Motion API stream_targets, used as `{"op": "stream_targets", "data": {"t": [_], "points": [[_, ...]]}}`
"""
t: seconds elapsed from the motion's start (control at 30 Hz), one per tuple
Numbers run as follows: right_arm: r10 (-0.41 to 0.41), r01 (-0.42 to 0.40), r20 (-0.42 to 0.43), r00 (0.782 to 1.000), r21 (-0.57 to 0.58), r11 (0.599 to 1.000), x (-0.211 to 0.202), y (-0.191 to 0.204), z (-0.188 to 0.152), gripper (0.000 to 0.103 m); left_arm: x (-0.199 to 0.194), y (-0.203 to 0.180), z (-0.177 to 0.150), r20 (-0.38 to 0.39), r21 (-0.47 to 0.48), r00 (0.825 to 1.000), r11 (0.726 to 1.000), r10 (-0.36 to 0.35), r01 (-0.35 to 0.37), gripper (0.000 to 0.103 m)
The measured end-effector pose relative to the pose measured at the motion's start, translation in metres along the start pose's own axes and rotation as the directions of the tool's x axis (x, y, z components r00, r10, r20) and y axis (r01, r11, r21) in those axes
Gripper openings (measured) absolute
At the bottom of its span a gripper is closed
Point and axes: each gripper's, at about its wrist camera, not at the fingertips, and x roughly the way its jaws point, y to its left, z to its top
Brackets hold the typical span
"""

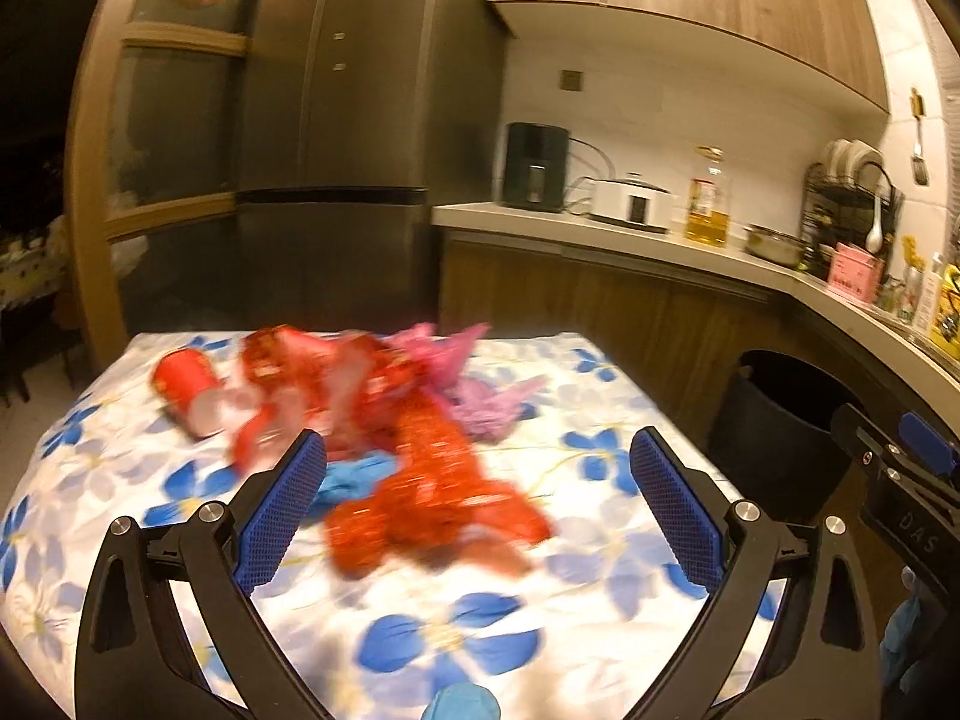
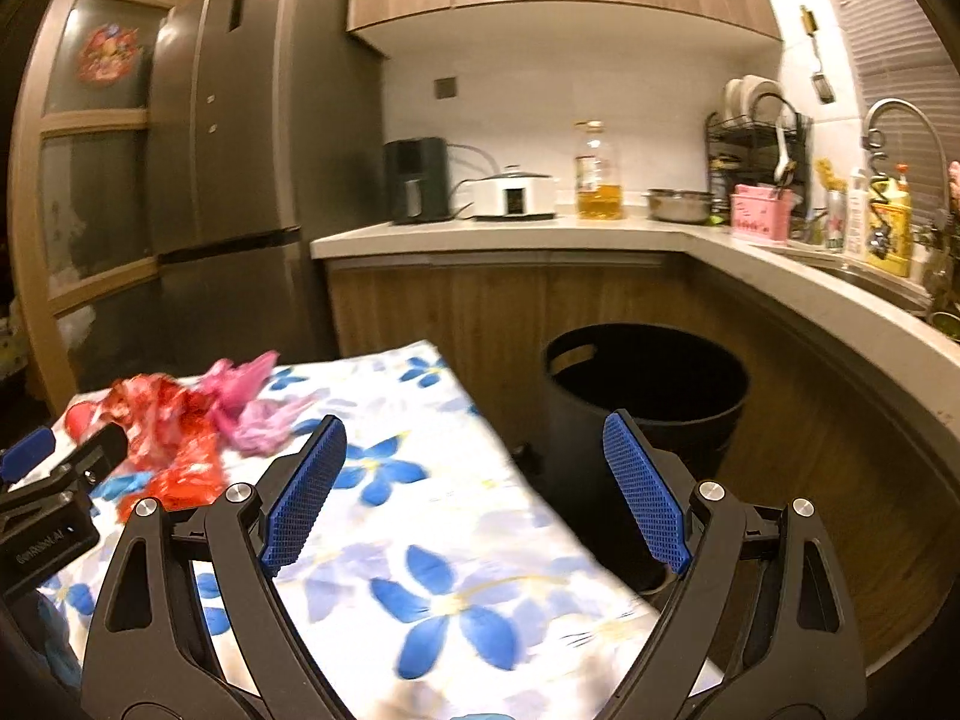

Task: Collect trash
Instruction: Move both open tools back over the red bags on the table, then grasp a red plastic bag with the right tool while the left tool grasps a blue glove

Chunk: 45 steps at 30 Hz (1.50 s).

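**Both tools spread wide, trash heaped ahead, nothing picked up yet**

The trash lies bunched on the surface with the white, blue-flowered cloth (image 1: 480, 630): a crinkled red plastic wrapper (image 1: 432, 492) just ahead of the left tool (image 1: 477, 504), a red paper cup (image 1: 183, 387) on its side farther off to its left, a crumpled pink plastic bag (image 1: 474, 384) beyond. A scrap of blue material (image 1: 351, 477) shows near the left finger (too blurred to name). The round black bin (image 2: 648, 396) stands on the floor ahead of the right tool (image 2: 474, 492), probably so that pieces can be carried straight across and dropped in.

The left tool is spread to its widest, framing the wrapper without touching it. The right tool is spread too, holding nothing.
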Motion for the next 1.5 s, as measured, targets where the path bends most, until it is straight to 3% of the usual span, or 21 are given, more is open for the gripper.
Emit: {"op": "stream_targets", "data": {"t": [0.37,0.7,0.93,1.07,1.13,1.2,1.3,1.5], "points": [[0.145,-0.150,-0.079,0.986,-0.059,0.987,0.026,0.070,-0.032,0.086,-0.010,0.070,-0.020,0.016,-0.072,0.993,0.991,0.113,-0.112,0.097],[0.306,-0.322,-0.167,0.937,-0.076,0.944,0.064,0.140,-0.045,0.086,-0.005,0.105,-0.025,0.004,-0.108,0.980,0.975,0.197,-0.195,0.097],[0.335,-0.364,-0.230,0.914,-0.098,0.926,0.092,0.176,-0.052,0.084,-0.001,0.124,-0.023,0.006,-0.139,0.974,0.965,0.228,-0.225,0.097],[0.343,-0.385,-0.268,0.900,-0.122,0.915,0.100,0.186,-0.059,0.064,0.005,0.129,-0.023,-0.004,-0.142,0.975,0.965,0.224,-0.222,0.097],[0.353,-0.400,-0.277,0.894,-0.135,0.906,0.099,0.189,-0.062,0.048,0.007,0.130,-0.023,-0.010,-0.147,0.976,0.966,0.216,-0.215,0.097],[0.360,-0.410,-0.278,0.891,-0.148,0.900,0.098,0.190,-0.063,0.022,0.012,0.130,-0.024,-0.021,-0.149,0.978,0.967,0.206,-0.207,0.097],[0.365,-0.418,-0.275,0.890,-0.168,0.893,0.094,0.187,-0.064,0.014,0.019,0.130,-0.024,-0.038,-0.150,0.981,0.970,0.188,-0.192,0.097],[0.334,-0.371,-0.226,0.915,-0.147,0.917,0.074,0.158,-0.057,0.013,0.041,0.121,-0.024,-0.094,-0.150,0.982,0.973,0.162,-0.175,0.092]]}}
